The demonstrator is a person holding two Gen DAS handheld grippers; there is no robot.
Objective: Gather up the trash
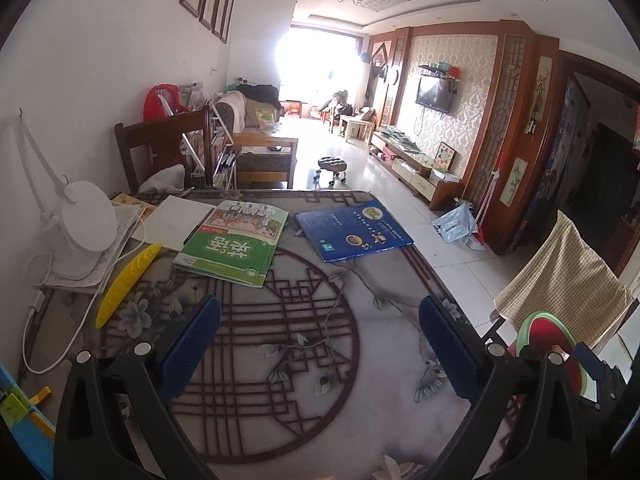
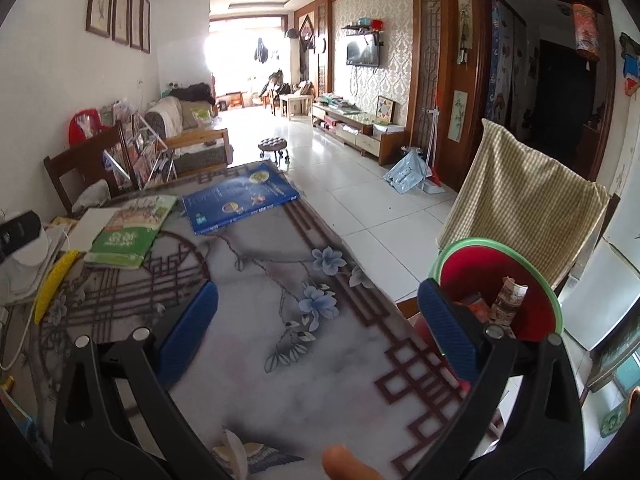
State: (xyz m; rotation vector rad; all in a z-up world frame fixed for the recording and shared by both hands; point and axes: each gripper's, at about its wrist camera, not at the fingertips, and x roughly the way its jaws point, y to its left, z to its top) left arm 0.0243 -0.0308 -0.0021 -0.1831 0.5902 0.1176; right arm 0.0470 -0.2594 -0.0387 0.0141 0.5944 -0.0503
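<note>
Both tongs, left [image 1: 320,344] and right [image 2: 318,332], are held released above the table [image 2: 248,320]; paper scraps [image 2: 508,300] are seen in the red bin [image 2: 536,280] (green-rimmed).

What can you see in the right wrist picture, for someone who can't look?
An open blue-padded gripper hovers over a grey flower-patterned table, beside a red bin with a green rim holding crumpled wrappers. Farther back lie a green textbook, a blue book and a yellow ruler.
</note>
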